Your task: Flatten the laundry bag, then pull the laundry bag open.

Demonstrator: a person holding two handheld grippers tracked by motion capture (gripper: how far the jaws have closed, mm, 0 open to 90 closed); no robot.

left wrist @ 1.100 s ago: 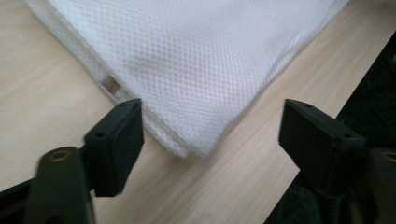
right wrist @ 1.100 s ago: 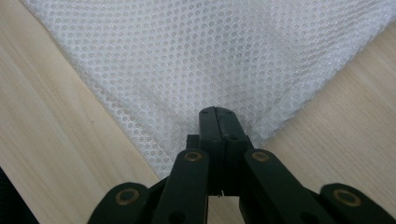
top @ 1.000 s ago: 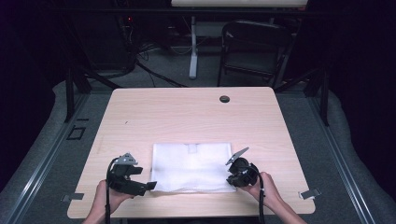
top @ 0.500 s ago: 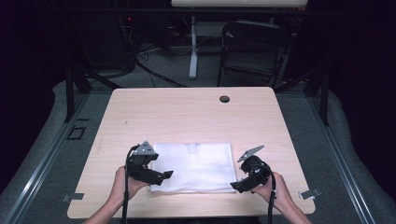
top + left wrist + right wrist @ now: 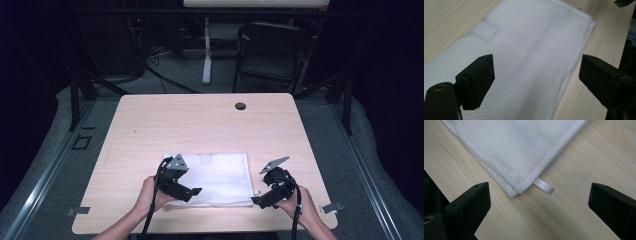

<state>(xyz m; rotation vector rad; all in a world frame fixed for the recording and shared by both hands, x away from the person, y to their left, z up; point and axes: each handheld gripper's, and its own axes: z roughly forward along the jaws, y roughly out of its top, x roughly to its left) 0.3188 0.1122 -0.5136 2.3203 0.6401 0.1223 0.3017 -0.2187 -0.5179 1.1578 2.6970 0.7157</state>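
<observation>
Left tool (image 5: 196,190) now over folded white mesh cloth (image 5: 220,175), jaws apart.

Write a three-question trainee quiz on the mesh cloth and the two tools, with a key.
1. True or false: the right tool is clamped on the white mesh cloth.
2. What sticks out from the cloth's corner in the right gripper view? A) a zip pull B) a small white loop C) a button
3. Fill in: in the left gripper view, the left tool hangs over the cloth with its jaws ____.

Key:
1. False; its jaws have just been opening and stand wide, with bare table and the cloth's corner between them.
2. B
3. open
</observation>
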